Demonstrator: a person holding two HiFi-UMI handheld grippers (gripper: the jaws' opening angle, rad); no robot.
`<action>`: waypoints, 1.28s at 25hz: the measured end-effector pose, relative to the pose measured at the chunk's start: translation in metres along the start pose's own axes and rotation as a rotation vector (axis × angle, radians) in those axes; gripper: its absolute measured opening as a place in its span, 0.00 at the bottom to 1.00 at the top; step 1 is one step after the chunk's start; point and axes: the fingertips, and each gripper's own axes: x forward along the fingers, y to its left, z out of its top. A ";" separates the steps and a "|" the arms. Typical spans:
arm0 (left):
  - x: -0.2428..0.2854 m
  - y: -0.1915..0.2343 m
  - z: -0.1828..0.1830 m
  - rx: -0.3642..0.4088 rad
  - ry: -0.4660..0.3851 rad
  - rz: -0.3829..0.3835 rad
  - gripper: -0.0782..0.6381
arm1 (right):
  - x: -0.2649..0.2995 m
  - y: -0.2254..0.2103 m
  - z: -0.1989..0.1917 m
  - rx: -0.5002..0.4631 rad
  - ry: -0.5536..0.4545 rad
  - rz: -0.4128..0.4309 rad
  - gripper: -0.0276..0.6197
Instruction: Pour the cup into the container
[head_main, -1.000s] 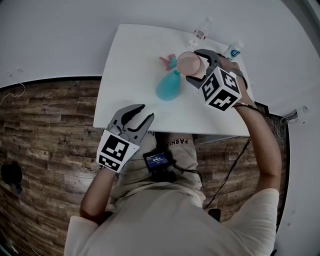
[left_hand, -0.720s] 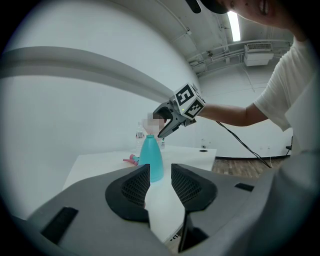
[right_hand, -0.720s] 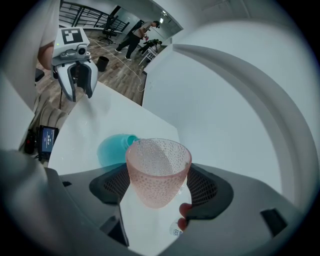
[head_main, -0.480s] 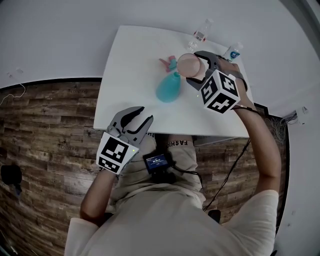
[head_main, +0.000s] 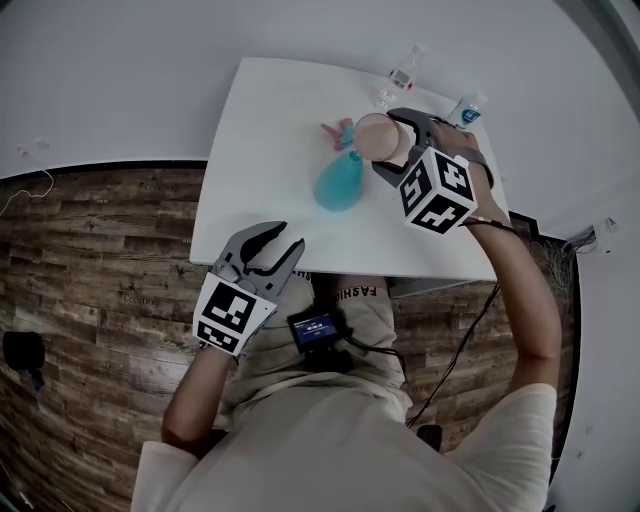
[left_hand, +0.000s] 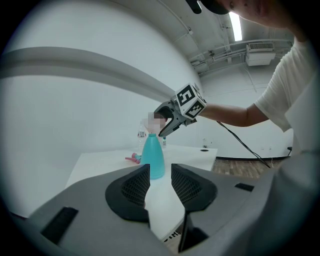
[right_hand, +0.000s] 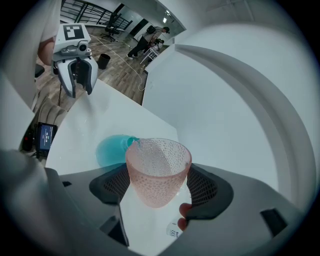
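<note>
Currently: pink cup (right_hand: 157, 170) clamped in right tongs (head_main: 398, 143), tilted, rim apparently just above teal bottle (head_main: 338, 182) neck; left tongs (head_main: 268, 248) apart, empty, at counter (head_main: 260, 130) edge.

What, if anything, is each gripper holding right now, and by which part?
The right gripper holds the pink cup, its jaws clamped on opposite sides of the cup's lower wall, rim free. The left gripper holds nothing; its jaws stand apart.

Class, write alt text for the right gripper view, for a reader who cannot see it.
The right gripper clamps a pink dimpled cup, its rim at the mouth of a teal bottle on a white table. Beyond, the left gripper hangs open.
</note>
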 end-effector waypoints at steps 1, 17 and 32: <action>0.000 0.000 0.000 0.000 -0.001 -0.001 0.31 | 0.000 0.000 0.000 -0.001 0.001 0.000 0.60; -0.007 0.014 0.001 -0.012 0.000 0.028 0.31 | -0.001 0.001 0.000 -0.019 0.008 -0.003 0.60; -0.002 0.006 -0.001 -0.014 0.002 0.011 0.31 | 0.000 0.001 0.001 -0.045 0.021 -0.012 0.60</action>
